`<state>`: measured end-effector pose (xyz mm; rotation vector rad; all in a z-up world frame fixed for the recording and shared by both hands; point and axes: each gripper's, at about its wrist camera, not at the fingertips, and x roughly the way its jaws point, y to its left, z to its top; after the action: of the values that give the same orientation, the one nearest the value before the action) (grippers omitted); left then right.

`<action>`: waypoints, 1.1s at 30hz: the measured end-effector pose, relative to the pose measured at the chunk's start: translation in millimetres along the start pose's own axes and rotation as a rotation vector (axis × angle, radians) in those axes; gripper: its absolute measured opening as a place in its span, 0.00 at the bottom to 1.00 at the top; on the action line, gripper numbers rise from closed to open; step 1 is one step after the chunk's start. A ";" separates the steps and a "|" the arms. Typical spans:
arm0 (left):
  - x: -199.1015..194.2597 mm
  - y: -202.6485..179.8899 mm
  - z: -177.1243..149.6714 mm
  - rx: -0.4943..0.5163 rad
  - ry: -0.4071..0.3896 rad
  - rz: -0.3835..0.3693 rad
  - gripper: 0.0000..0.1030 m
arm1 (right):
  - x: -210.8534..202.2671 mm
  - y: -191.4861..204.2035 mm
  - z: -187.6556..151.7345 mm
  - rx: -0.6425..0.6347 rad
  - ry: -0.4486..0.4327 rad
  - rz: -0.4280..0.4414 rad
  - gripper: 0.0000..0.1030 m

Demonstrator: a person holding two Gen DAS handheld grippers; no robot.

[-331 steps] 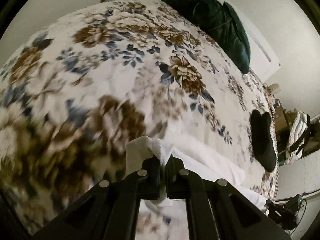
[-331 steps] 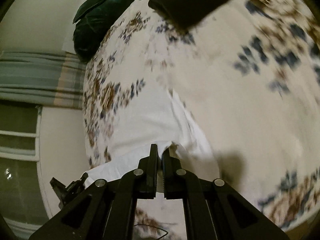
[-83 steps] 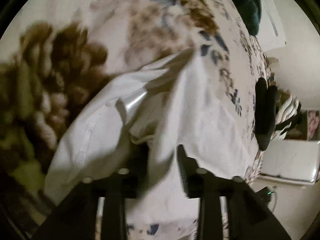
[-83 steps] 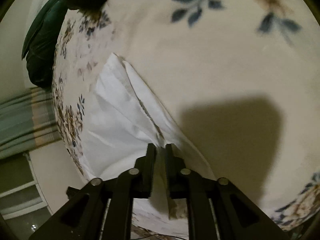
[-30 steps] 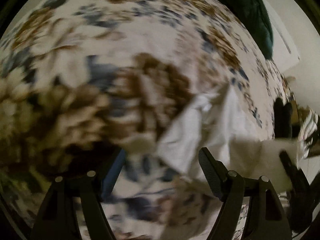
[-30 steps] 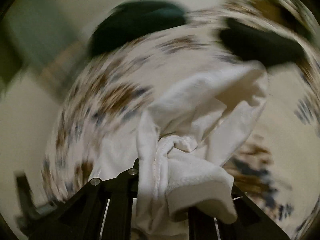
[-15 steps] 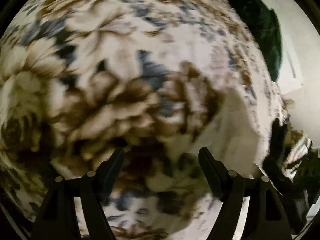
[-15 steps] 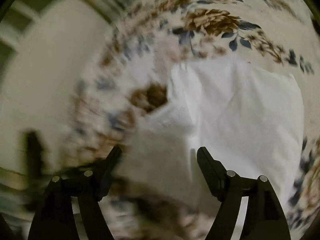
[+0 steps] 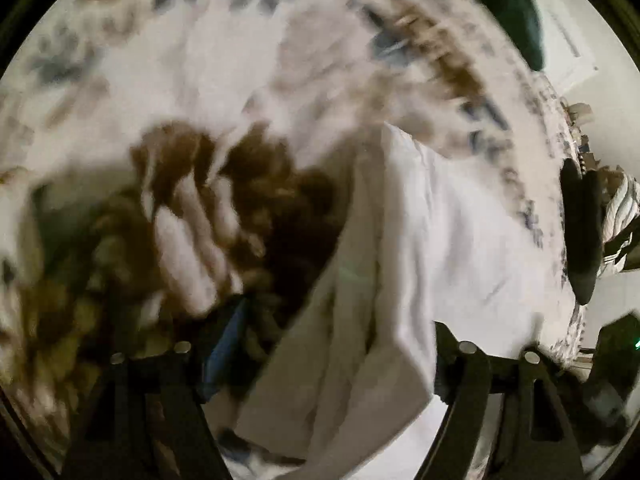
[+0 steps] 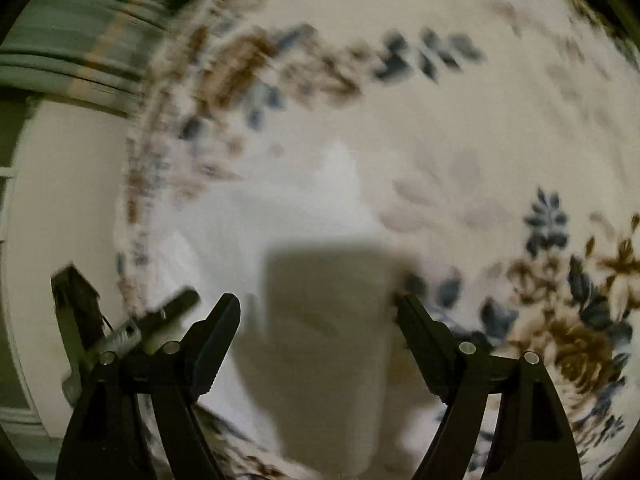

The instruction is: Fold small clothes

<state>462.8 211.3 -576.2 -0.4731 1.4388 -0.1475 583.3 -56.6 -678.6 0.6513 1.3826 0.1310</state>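
A white garment (image 9: 440, 240) lies folded on the floral bedspread (image 9: 224, 52). In the left wrist view its near folded edge runs down between the fingers of my left gripper (image 9: 336, 344), which stands open and clamps nothing. In the right wrist view, the same white garment (image 10: 248, 224) lies flat under my right gripper (image 10: 316, 308). Those jaws are opening wide, with nothing pressed between them, and their shadow falls on the cloth. Both views are motion-blurred.
A dark green pillow (image 9: 516, 8) sits at the bed's far end. A black cloth item (image 9: 580, 232) lies near the right edge, with a striped bundle (image 9: 624, 216) beyond it. A curtain (image 10: 60, 52) hangs past the bed's left edge, above a dark device (image 10: 76, 308).
The right gripper was shut on a bunched white garment, then let it go and opened; the garment now lies flat. The left view swung from bare bedspread onto the garment's edge.
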 end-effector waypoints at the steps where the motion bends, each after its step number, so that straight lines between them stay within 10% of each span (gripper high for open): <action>1: 0.0 7.2 4.2 -0.017 0.021 -0.032 0.75 | 5.7 -5.7 -1.1 -0.001 0.022 -0.063 0.81; 4: -22.6 3.7 6.7 0.008 0.025 -0.044 0.73 | 6.1 -23.9 -7.8 0.014 0.062 -0.125 0.80; 8: -56.8 -13.8 16.6 0.066 -0.028 -0.084 0.73 | -23.8 -32.2 -8.8 0.054 -0.042 0.006 0.81; 14: 2.5 -53.9 63.9 0.236 0.066 -0.062 0.73 | -10.8 -14.4 33.0 -0.008 -0.042 0.089 0.79; 15: 17.0 -61.0 69.9 0.277 0.097 -0.059 0.73 | -3.3 -12.6 40.0 -0.017 -0.028 0.085 0.76; 17: 32.6 -73.3 75.8 0.342 0.112 -0.061 0.67 | 8.3 -7.0 47.5 -0.041 0.016 0.087 0.35; 19: 30.2 -81.3 77.8 0.386 0.096 -0.079 0.44 | 13.6 -3.4 50.9 -0.054 0.019 0.059 0.28; 22: 30.7 -78.5 91.6 0.364 0.072 -0.093 0.37 | 10.8 -13.5 50.2 -0.003 -0.021 0.049 0.22; 27: 17.0 -62.3 105.8 0.268 0.060 -0.140 0.39 | 19.9 -26.2 48.3 0.110 -0.025 0.102 0.25; 30: -11.0 -51.1 95.4 0.244 0.018 -0.205 0.73 | 5.4 -34.3 41.2 0.169 -0.033 0.170 0.60; 33: -22.9 -25.7 71.4 0.160 0.030 -0.309 0.77 | -10.0 -43.2 25.8 0.186 -0.051 0.228 0.71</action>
<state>533.7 212.8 -540.8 -0.5606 1.3637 -0.5156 593.1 -105.6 -690.4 0.9610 1.2778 0.1672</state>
